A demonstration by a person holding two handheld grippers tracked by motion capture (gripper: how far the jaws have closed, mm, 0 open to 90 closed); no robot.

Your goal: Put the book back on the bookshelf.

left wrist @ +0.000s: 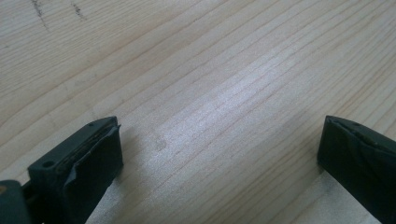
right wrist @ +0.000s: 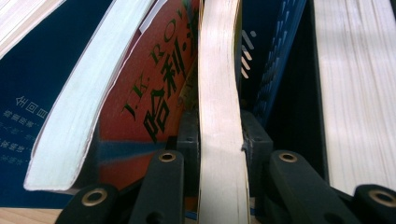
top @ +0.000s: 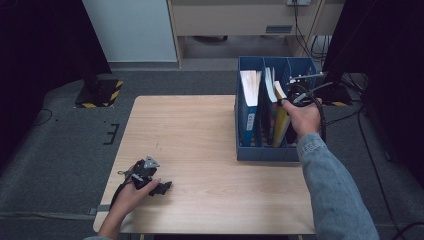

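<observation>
The right gripper (right wrist: pixel 219 154) sits closest to the lens in the right gripper view, its two black jaws pressed against the page edges of a thin yellow-covered book (right wrist: pixel 219 93). The jaws clamp the book from both faces, with no gap visible at either pad. This book stands upright in the blue file organiser (top: pixel 260 152) at the table's right side, in a middle compartment, beside a red-covered book (right wrist: pixel 154 84) that leans against it. The grip falls on the book's upper free edge, probably because the neighbouring volumes and divider walls leave no other accessible surface; the exact contact depth is hard to read at this close range.

In the high view the right hand (top: pixel 302 117) holds that gripper over the organiser, oriented into the compartment.

The left gripper (top: pixel 150 177) rests on the wooden table (top: pixel 200 130) near the front left edge, well apart from the organiser. Its jaws stand spread wide with bare tabletop between them, holding nothing. This placement appears to be a parked, idle position.
</observation>
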